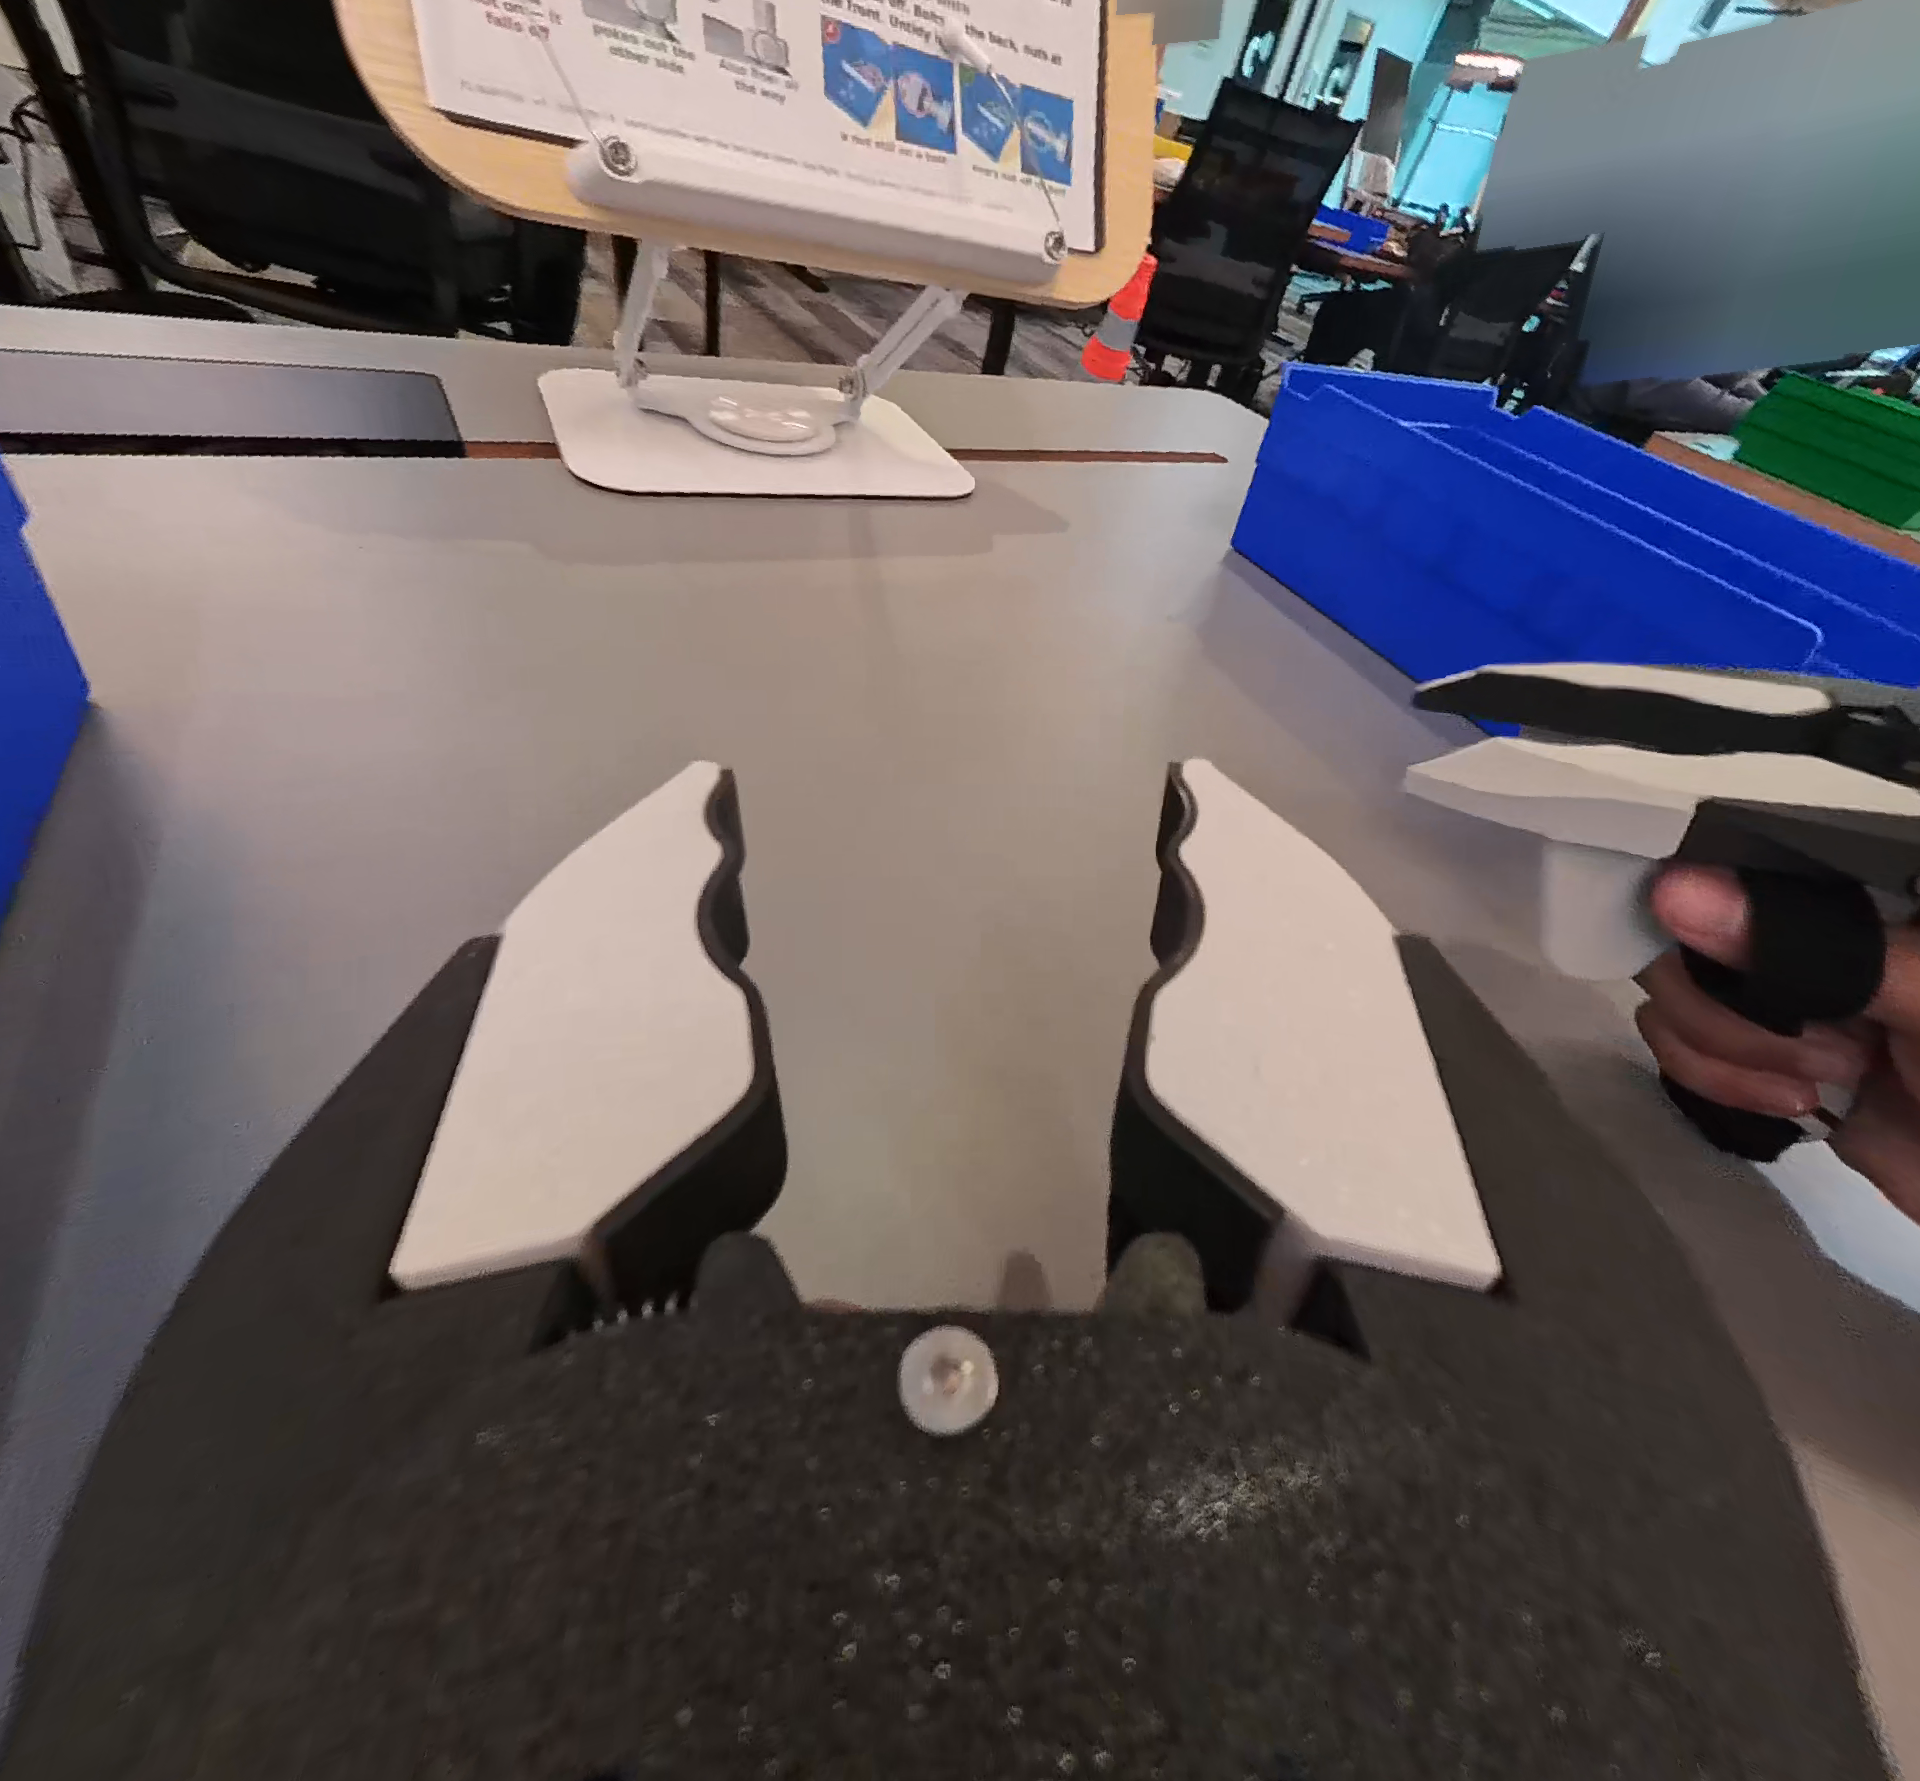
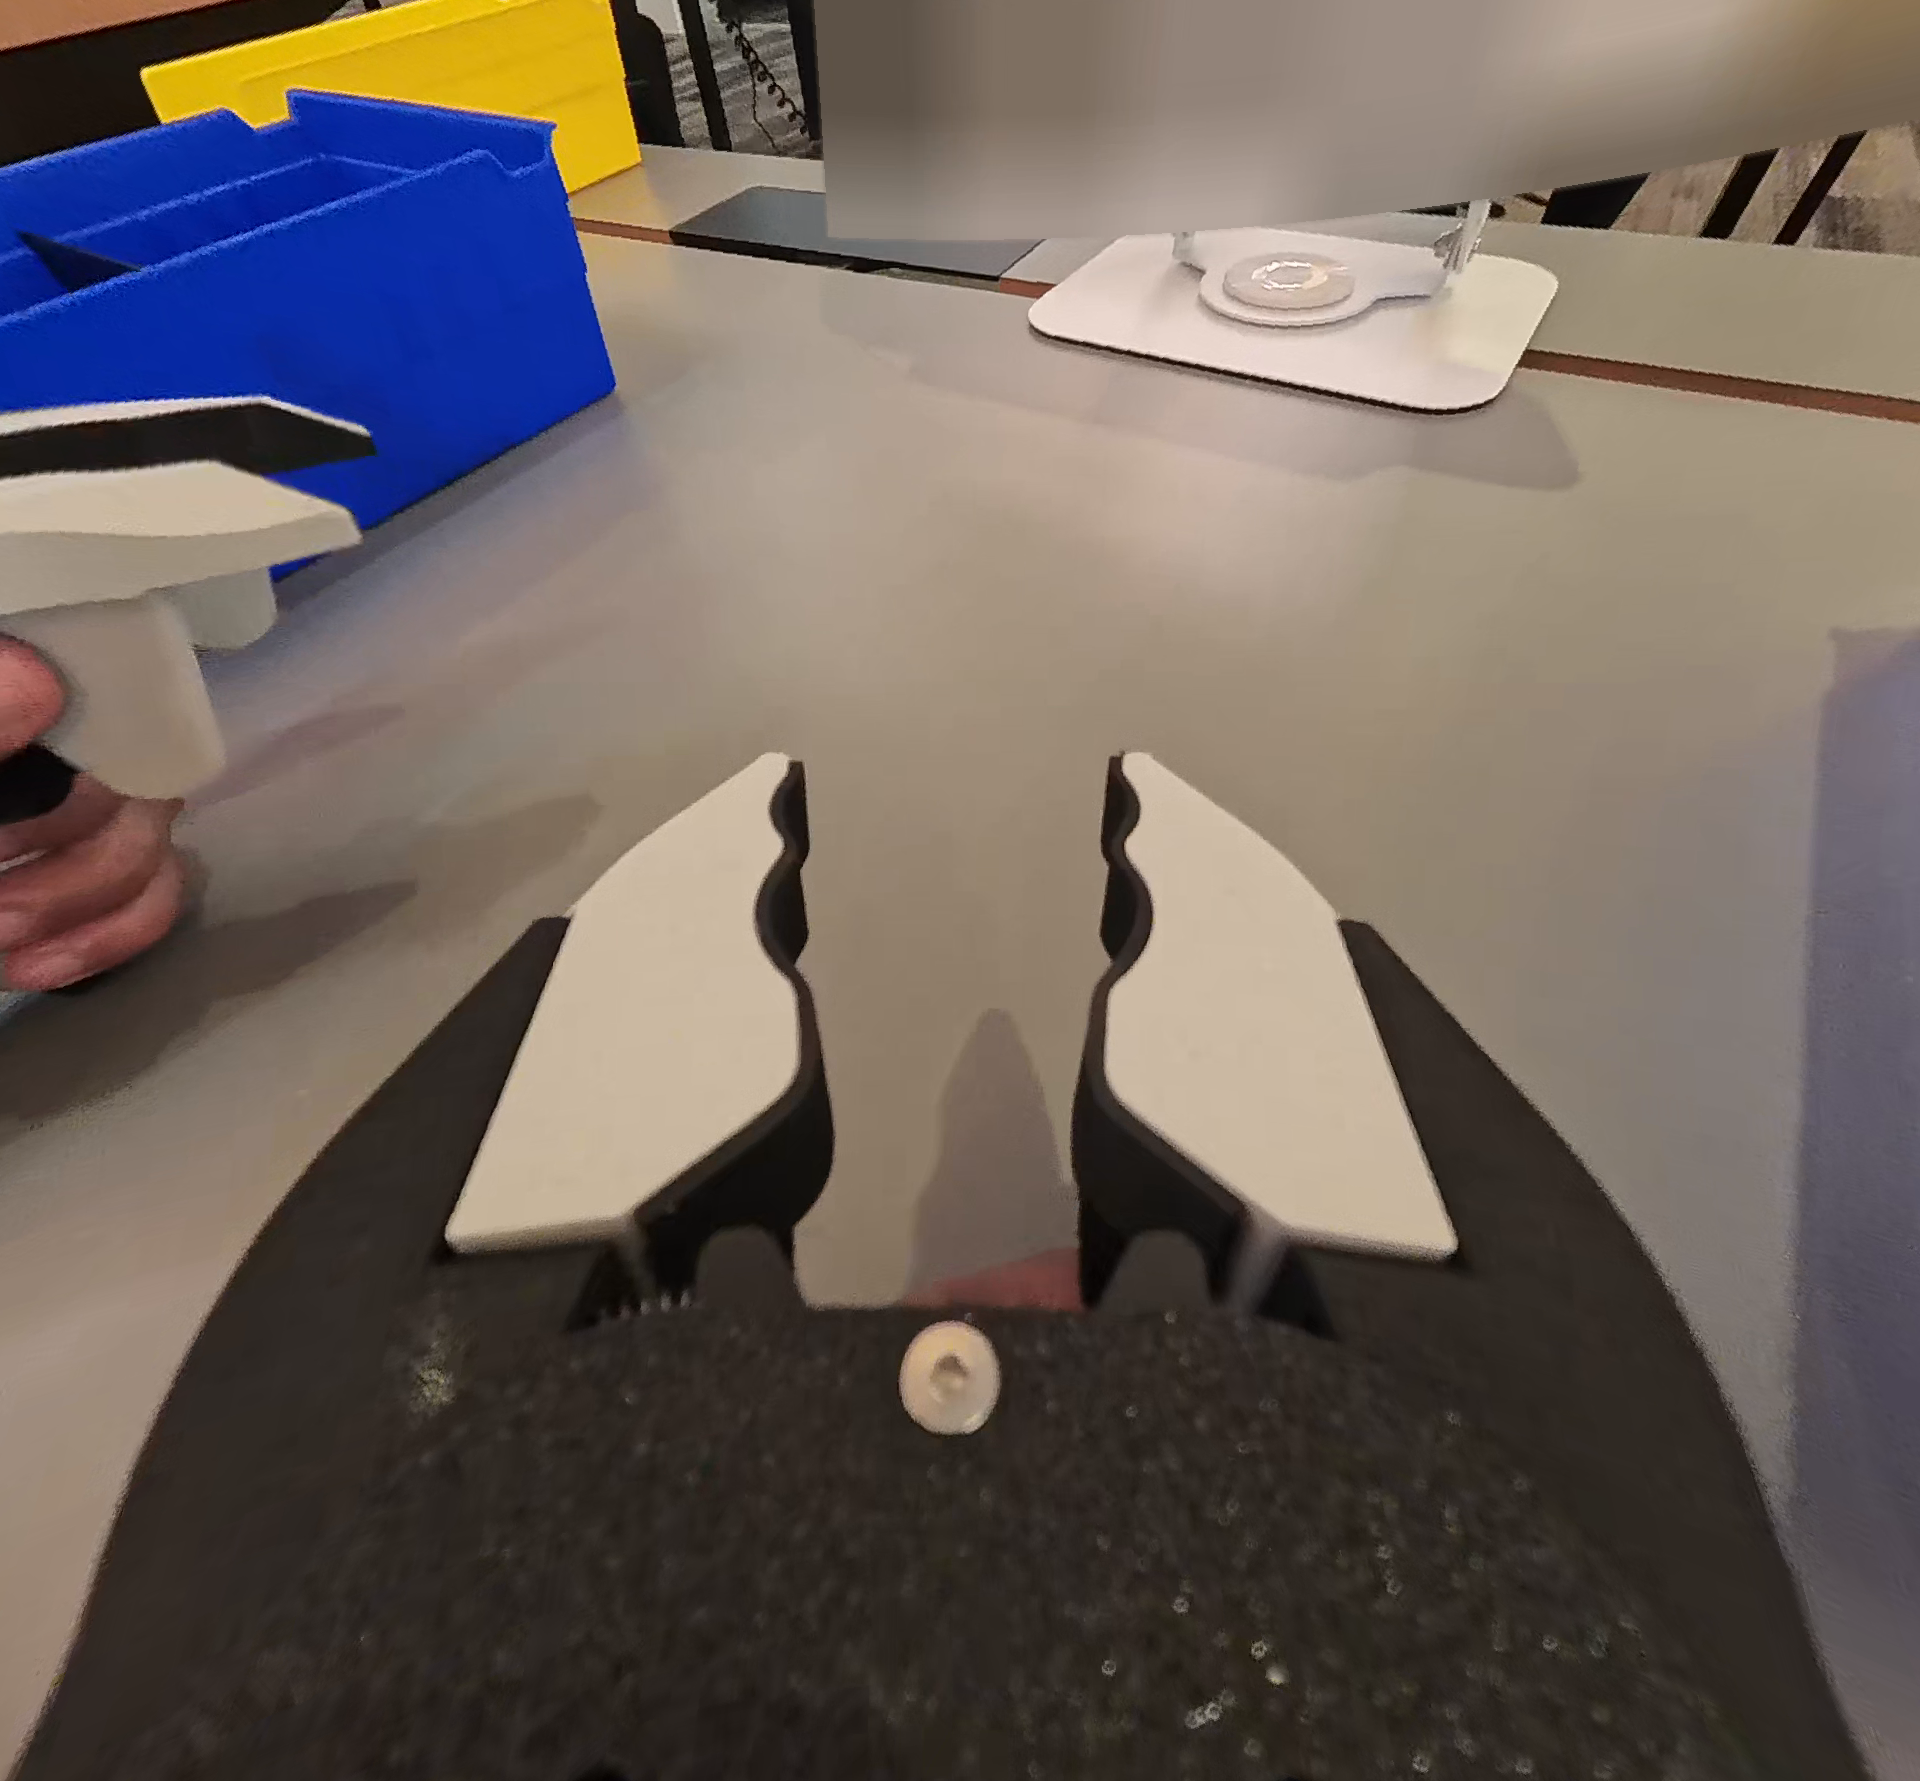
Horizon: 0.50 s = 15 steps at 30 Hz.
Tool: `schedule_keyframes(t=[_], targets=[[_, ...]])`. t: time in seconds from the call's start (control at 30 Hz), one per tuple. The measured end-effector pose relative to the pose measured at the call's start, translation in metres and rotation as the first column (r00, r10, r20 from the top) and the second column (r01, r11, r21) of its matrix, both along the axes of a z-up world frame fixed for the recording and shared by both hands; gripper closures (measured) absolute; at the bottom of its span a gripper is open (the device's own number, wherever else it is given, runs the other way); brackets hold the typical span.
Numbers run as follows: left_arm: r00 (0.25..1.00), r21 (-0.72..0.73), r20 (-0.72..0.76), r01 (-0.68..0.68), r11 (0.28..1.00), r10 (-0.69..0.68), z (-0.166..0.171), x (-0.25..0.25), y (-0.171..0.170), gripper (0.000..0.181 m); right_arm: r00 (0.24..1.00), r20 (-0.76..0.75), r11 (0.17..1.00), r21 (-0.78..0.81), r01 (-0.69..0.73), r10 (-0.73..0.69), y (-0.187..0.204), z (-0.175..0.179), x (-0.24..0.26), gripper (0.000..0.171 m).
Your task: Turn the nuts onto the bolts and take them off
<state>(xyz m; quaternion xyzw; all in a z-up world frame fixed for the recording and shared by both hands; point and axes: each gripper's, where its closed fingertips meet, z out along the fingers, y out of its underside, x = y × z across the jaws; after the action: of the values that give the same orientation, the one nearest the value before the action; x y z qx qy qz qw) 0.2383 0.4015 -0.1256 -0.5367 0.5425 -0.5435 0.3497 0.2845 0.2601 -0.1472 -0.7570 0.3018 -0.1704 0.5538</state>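
Jaws of both tools stand apart and grip nothing; left gripper and right gripper hover over the bare grey bench, each held by one hand; no nuts or bolts show in either view, so their place and look cannot be told. Farther off, one blue bin sits at the right of the bench and another blue bin at the left; one yellow bin lies beyond it. At the far edge, one white stand carries an instruction sheet.
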Motion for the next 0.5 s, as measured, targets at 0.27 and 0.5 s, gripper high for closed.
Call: schedule_keyframes(t=[0.27,0.5], targets=[[0.990,0.058,-0.048,0.138,0.989,-0.136,0.062,-0.054,0.027,0.108,0.999,-0.014,0.999,-0.005,-0.035,0.035,0.006,-0.001,0.008,0.117],[0.852,0.373,-0.522,0.250,0.893,-0.020,0.045,-0.091,0.194,0.113,0.998,-0.023,0.997,-0.035,-0.067,0.066,0.011,-0.008,0.019,0.118]])
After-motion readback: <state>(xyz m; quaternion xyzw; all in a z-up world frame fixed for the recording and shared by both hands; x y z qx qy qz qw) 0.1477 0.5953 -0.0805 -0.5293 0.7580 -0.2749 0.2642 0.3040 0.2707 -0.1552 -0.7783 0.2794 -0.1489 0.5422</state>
